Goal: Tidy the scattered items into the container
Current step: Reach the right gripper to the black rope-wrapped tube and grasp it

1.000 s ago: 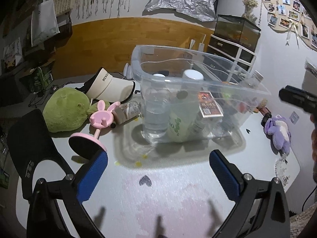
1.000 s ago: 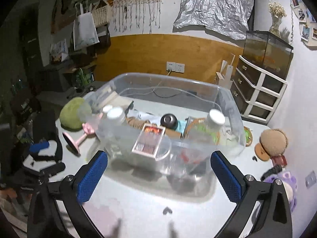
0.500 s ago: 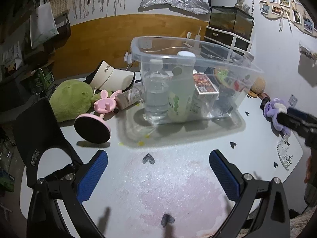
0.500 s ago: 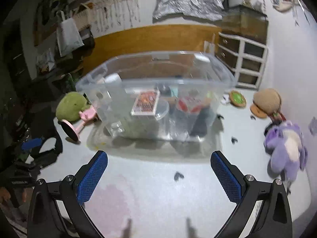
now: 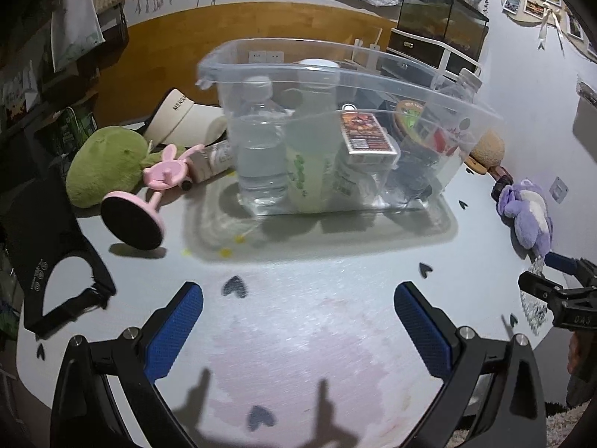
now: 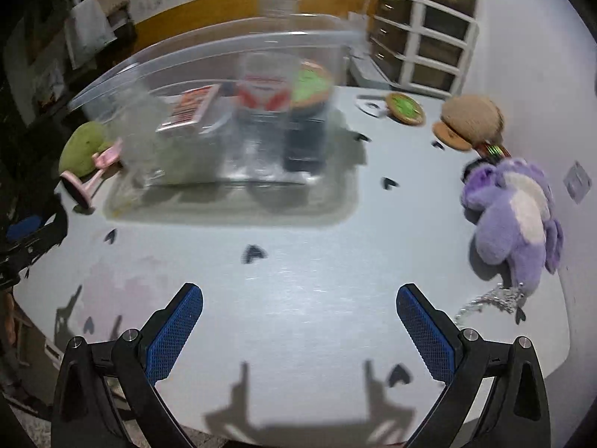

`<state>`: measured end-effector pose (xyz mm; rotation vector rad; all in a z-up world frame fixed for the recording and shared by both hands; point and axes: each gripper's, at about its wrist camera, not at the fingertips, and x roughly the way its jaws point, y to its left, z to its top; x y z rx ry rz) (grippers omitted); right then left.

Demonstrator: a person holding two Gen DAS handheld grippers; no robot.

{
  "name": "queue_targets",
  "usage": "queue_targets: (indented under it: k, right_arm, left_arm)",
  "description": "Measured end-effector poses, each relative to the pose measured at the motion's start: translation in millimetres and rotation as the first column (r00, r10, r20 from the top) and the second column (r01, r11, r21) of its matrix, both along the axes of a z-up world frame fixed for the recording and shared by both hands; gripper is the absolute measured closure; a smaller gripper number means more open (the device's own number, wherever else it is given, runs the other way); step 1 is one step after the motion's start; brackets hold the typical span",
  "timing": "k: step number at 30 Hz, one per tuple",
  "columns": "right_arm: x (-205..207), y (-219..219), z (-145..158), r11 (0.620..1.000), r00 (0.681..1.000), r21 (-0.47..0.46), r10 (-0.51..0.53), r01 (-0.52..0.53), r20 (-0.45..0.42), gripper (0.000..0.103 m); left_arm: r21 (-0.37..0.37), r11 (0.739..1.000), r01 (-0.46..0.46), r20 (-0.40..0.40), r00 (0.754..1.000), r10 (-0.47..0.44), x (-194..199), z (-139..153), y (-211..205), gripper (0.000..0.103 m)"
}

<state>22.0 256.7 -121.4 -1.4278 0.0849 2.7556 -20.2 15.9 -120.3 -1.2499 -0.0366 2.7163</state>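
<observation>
A clear plastic bin point(image 5: 470, 112) point(image 6: 119, 86) stands mid-table, holding bottles, a card box and other items. Left of it lie a green plush point(image 5: 106, 160), a pink bunny stand point(image 5: 149, 201), a small bottle point(image 5: 216, 156), a cream visor point(image 5: 186, 119) and a black visor point(image 5: 41, 231). Right of it lie a purple plush point(image 6: 511, 216) point(image 5: 528, 212), a brown plush point(image 6: 470, 119), a round green coaster point(image 6: 405, 108) and a silver chain point(image 6: 488, 300). My left gripper point(image 5: 298, 321) is open and empty, above the table's near side. My right gripper point(image 6: 298, 321) is open and empty, left of the purple plush.
The grey table point(image 5: 317, 298) has small black heart marks and a pinkish stain near the front. A white drawer unit point(image 6: 421, 41) and a glass tank point(image 5: 440, 18) stand behind on the right. The table's right edge runs past the purple plush.
Both grippers have pulled back from the bin and dropped lower. The right gripper has swung to the right, bringing the purple plush closer. Both stayed open and empty.
</observation>
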Motion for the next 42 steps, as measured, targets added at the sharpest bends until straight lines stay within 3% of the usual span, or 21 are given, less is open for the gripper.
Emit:
queue_targets:
  k: [3,5,6,7,18,26,30,34,42]
  right_arm:
    - [-12.3,35.6,1.8,1.0,1.0,-0.006,-0.025,0.025,-0.005,0.0]
    - [-25.2,60.1,5.0,1.0,0.999,-0.002,-0.031,0.031,-0.012,0.012]
    - [-34.3,72.6,5.7,0.999,0.999,0.004,-0.033,0.033,-0.007,0.025]
    - [-43.7,83.5,5.6,0.999,0.999,0.008,-0.036,0.036,0.003,0.03]
    - [-163.7,217.0,14.8,0.982,0.983,0.052,-0.183,0.181,0.025,0.031]
    - [-236.0,301.2,-20.7,0.916,0.902,0.139,-0.397,0.377,0.169,0.031]
    - [-255.3,322.0,-52.1,0.911,0.876,0.177,-0.408,0.372,0.258,0.031]
    - [-253.9,320.7,-75.6,0.925,0.862,0.079,-0.376,0.372,0.34,0.03]
    - [-230.1,224.5,-77.0,0.99,0.937,-0.006,-0.129,0.139,0.325,0.03]
  left_arm:
    - [0.002,1.0,-0.012,-0.001,1.0,0.012,-6.5,1.5,19.9,0.0]
    - [0.002,1.0,-0.02,-0.003,1.0,0.02,-10.5,2.3,32.5,0.0]
    - [0.002,1.0,-0.025,-0.005,1.0,0.025,-12.3,2.7,37.4,0.0]
    - [0.004,1.0,-0.03,-0.006,1.0,0.03,-14.1,3.1,41.8,0.0]
    - [-0.015,0.995,-0.101,-0.001,0.995,0.101,-32.6,3.6,77.2,0.0]
    - [-0.032,0.983,-0.179,0.001,0.984,0.179,-37.0,5.0,72.6,0.0]
    - [-0.038,0.976,-0.215,0.003,0.977,0.215,-34.0,5.1,67.3,0.0]
    - [-0.041,0.972,-0.232,0.006,0.972,0.233,-30.3,4.7,64.2,0.0]
    - [-0.032,0.974,-0.226,0.003,0.974,0.226,-27.0,4.4,66.2,0.0]
